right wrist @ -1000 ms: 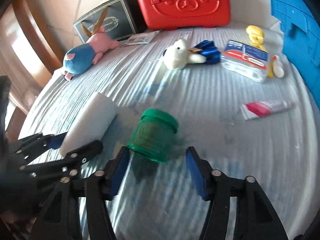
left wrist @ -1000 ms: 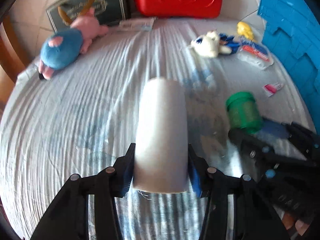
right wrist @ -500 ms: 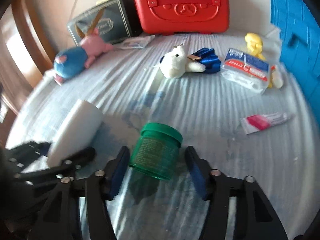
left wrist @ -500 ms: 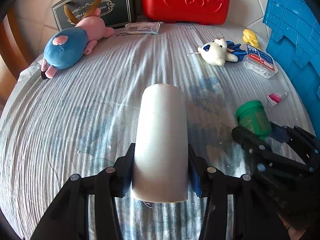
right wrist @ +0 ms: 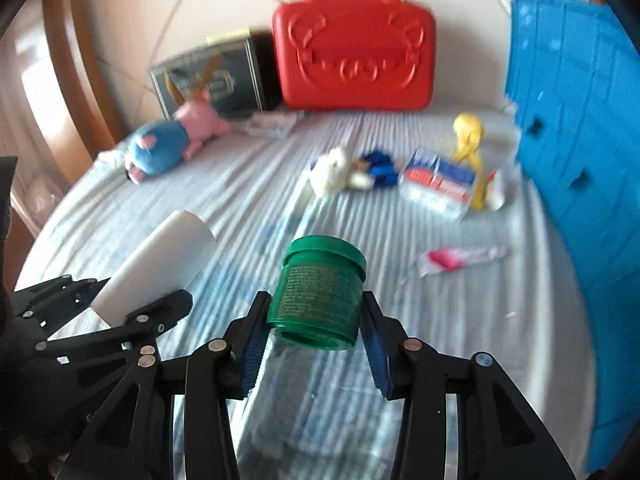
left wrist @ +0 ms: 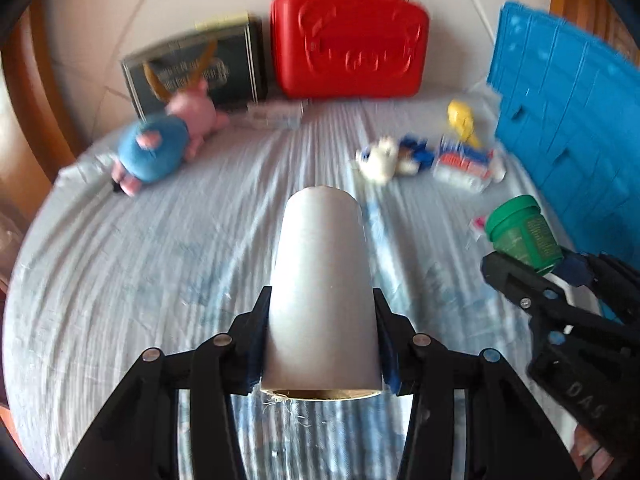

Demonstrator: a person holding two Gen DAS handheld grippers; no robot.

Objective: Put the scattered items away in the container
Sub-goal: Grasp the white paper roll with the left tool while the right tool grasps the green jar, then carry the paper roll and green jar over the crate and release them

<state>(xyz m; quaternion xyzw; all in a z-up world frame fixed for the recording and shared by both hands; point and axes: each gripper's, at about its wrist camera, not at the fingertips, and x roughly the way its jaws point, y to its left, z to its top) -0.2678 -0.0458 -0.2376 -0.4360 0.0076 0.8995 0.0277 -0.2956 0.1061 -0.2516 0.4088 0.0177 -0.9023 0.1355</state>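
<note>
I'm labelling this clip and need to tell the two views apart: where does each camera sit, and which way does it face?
Left wrist: sits on the left gripper, looking along its fingers over the bed; it grips a white roll; the right gripper shows at the right edge.
Right wrist: sits on the right gripper, facing the same way; it grips a green jar; the left gripper shows at left.
Shared: red case, blue crate, plush pig.

A pale wall (right wrist: 168, 20) with thin white diagonal lines filled the upper frame. Brown wooden trim (right wrist: 76, 64) curved down the upper left. Below lay a bed (left wrist: 120, 260) under a wrinkled light-blue sheet, brightly lit.
</note>
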